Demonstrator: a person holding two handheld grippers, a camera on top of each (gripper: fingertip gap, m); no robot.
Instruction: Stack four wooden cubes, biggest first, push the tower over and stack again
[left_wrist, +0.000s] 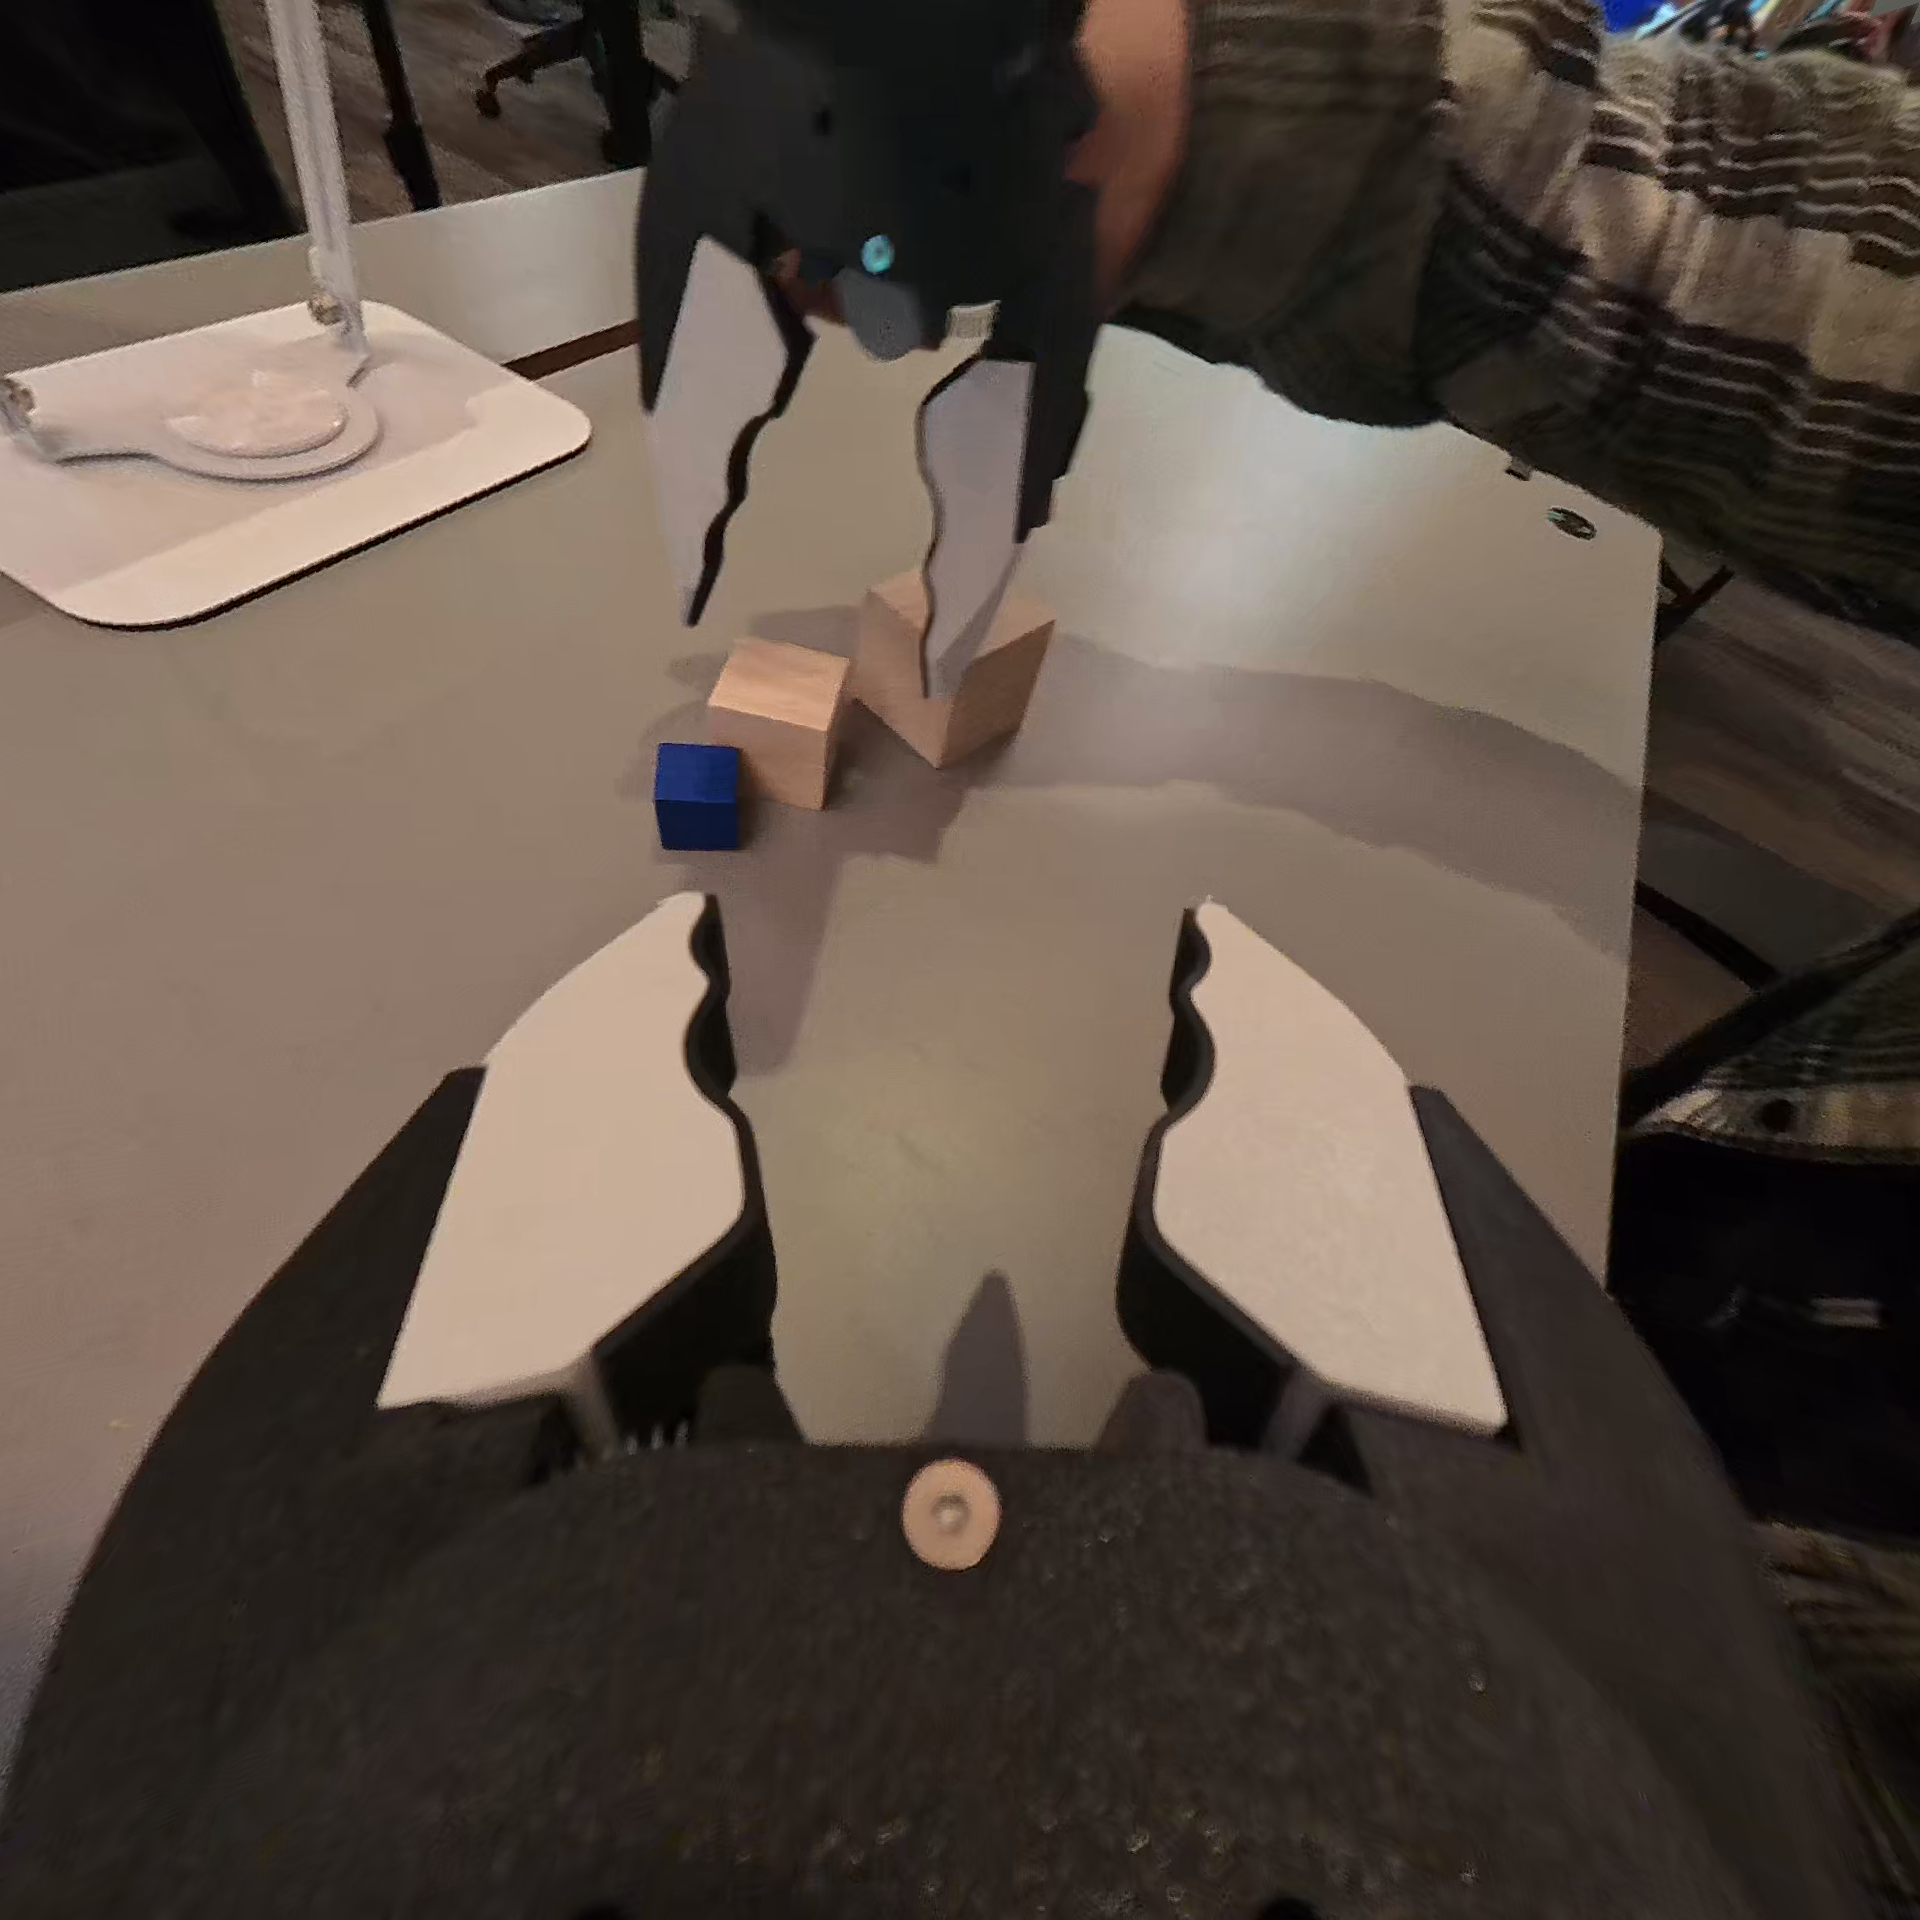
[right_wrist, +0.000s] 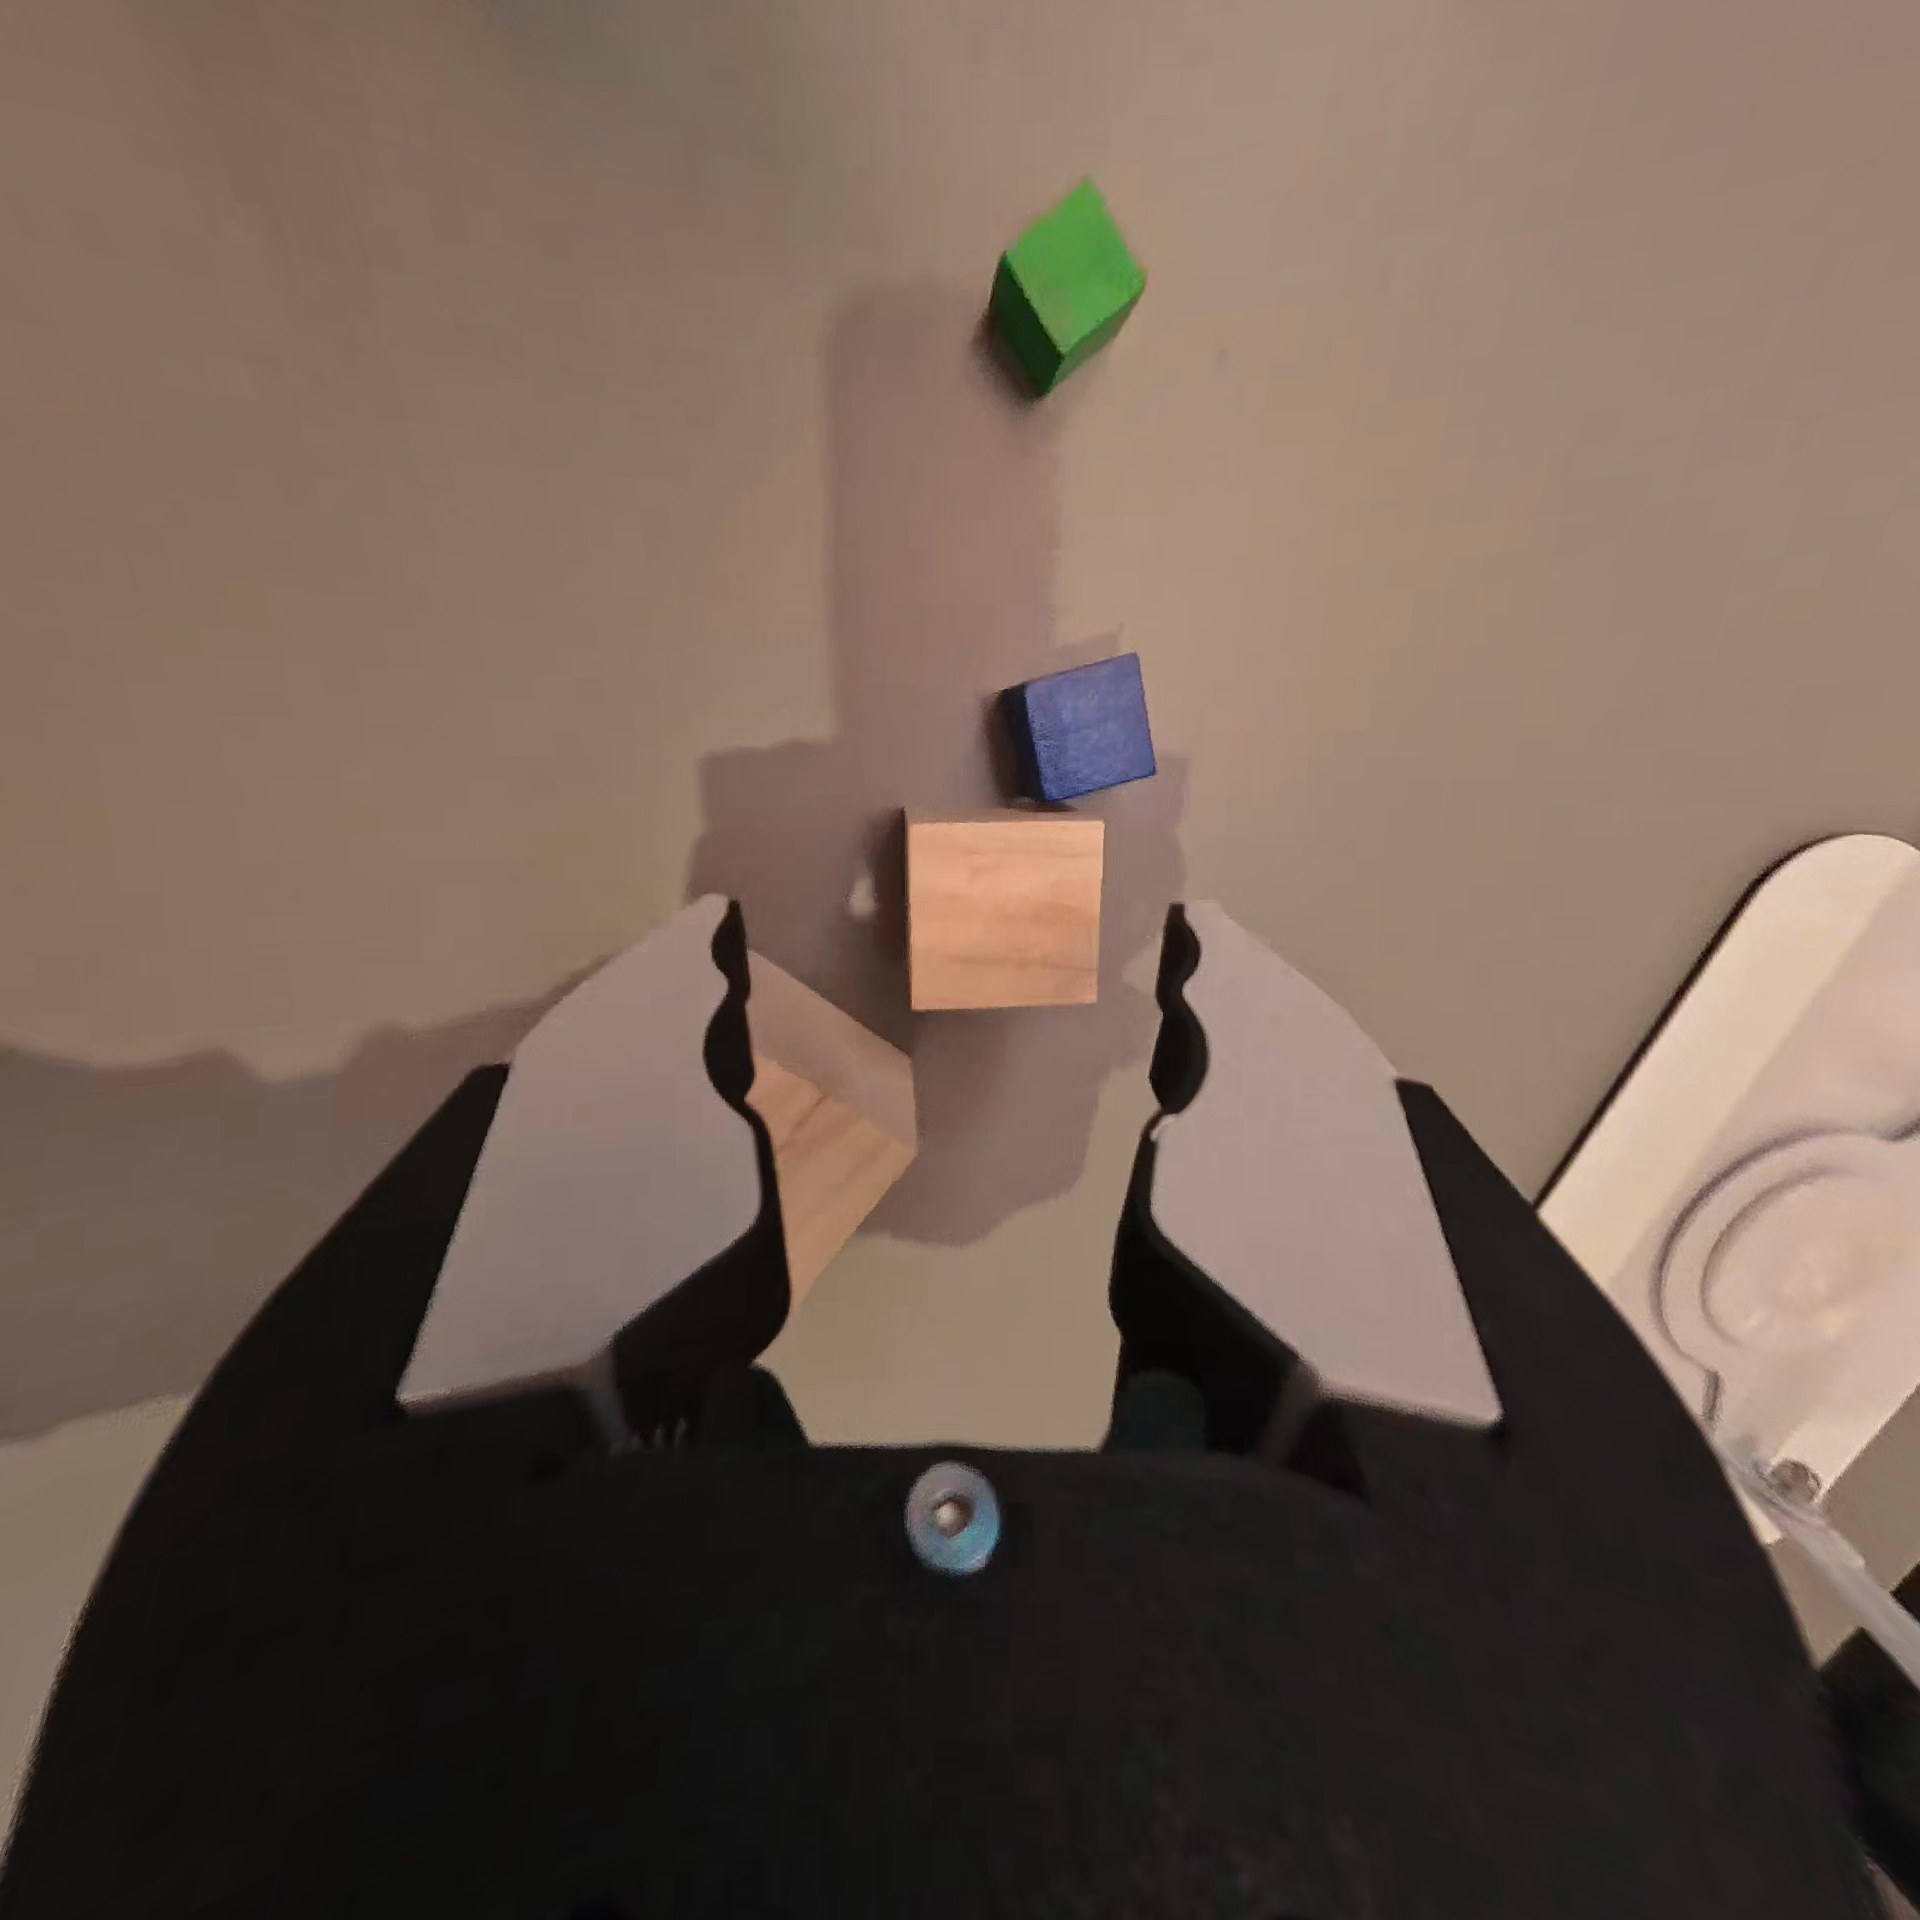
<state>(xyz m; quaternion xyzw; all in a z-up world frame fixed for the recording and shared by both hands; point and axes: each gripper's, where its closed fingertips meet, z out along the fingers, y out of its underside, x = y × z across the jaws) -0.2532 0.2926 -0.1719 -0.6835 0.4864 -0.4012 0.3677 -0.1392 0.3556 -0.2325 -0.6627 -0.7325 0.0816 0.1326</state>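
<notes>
Left gripper (left_wrist: 951, 914): nearest the lens, lower centre of left wrist view, jaws wide, nothing between.
Right gripper (right_wrist: 951, 920): lower centre of right wrist view, jaws wide, hanging above the cubes, holding nothing.
Largest cube (right_wrist: 831, 1132): plain wood, lower centre-left, corner turned toward lens, partly behind one finger.
Middle cube (right_wrist: 1003, 912): plain wood, centre, square to frame, near the largest.
Blue cube (right_wrist: 1086, 727): just above the middle cube, slightly rotated, touching or nearly so.
Green cube (right_wrist: 1065, 281): upper centre-right, turned diamond-wise, well apart.
Table (right_wrist: 416, 520): grey, all four cubes lying separately.
White pad (left_wrist: 260, 499): upper left of left wrist view, clear stand upon it.
Writing: none legible.
</notes>
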